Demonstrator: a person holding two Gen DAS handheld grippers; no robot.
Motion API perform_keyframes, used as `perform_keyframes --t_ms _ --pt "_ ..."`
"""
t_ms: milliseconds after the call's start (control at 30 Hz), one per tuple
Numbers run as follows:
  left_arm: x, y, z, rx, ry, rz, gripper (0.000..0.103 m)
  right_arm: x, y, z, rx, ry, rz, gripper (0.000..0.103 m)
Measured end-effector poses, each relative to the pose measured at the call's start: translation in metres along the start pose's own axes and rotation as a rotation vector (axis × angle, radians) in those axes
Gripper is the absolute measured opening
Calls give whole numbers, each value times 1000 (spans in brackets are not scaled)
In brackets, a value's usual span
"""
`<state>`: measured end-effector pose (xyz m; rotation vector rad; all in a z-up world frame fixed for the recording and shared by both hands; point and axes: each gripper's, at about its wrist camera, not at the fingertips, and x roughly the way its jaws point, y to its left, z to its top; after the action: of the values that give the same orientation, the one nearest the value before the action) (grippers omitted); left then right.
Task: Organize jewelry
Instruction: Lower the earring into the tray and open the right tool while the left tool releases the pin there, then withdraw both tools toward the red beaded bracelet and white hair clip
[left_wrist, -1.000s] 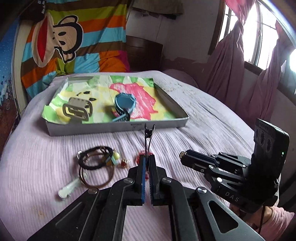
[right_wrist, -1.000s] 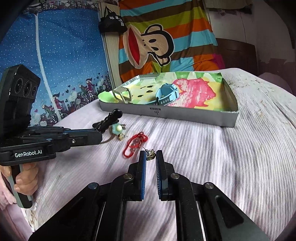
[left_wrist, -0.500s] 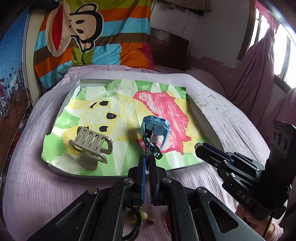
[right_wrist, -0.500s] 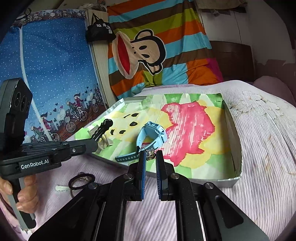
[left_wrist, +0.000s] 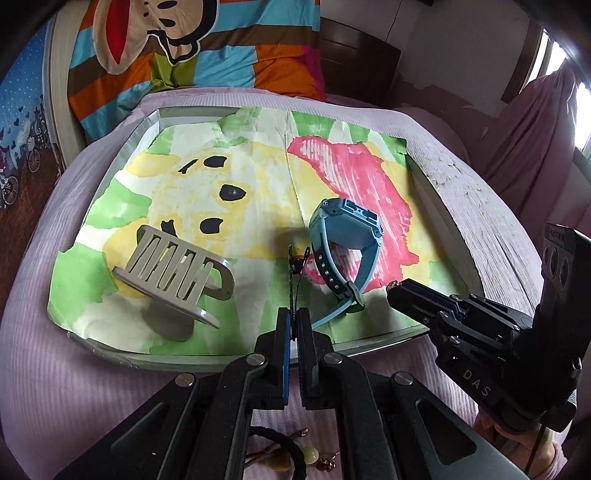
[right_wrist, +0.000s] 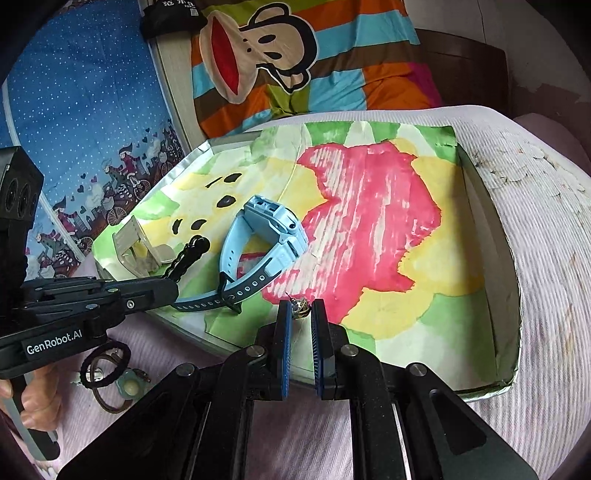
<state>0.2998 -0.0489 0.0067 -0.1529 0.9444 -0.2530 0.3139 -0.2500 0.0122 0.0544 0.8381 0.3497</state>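
Both grippers, over bare bedspread a second ago, are now hanging over the tray (left_wrist: 436, 206). Left gripper (left_wrist: 293, 325) is clamping a black hair clip (left_wrist: 294, 273); right gripper (right_wrist: 300, 314) is pinching a small gold earring (right_wrist: 300, 308), lower centre. Blue watch (right_wrist: 266, 236) is lying mid-tray. Only the right view is showing the hair ties (right_wrist: 105, 360), lower left.

hair clip (left_wrist: 294, 275): black, I hold it pinched in my left gripper (left_wrist: 293, 321), pointing forward
earring (right_wrist: 300, 308): small, gold, pinched between my right gripper (right_wrist: 300, 314) tips, over the tray (right_wrist: 511, 258)

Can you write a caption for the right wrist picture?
Right gripper carries a small earring over the tray, beside the blue watch.
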Motion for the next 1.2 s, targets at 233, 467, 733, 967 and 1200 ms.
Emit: perform_keyframes --t_ms 233,467,733,967,1200 --pt "-3 0 -1 1 -16 5 5 4 -2 2 9 22 -1 10" --pt "-23 -6 -18 43 -114 6 27 -20 -2 -13 -17 -82 -17 18" --pt "-64 1 -52 26 -297 27 64 -75 3 -37 -22 -282 -35 52" --pt "-99 11 -75 -2 -446 66 94 -120 13 -59 -39 -441 -59 78" --pt "-122 11 -100 27 -538 102 103 -153 24 -82 -32 -561 -63 101"
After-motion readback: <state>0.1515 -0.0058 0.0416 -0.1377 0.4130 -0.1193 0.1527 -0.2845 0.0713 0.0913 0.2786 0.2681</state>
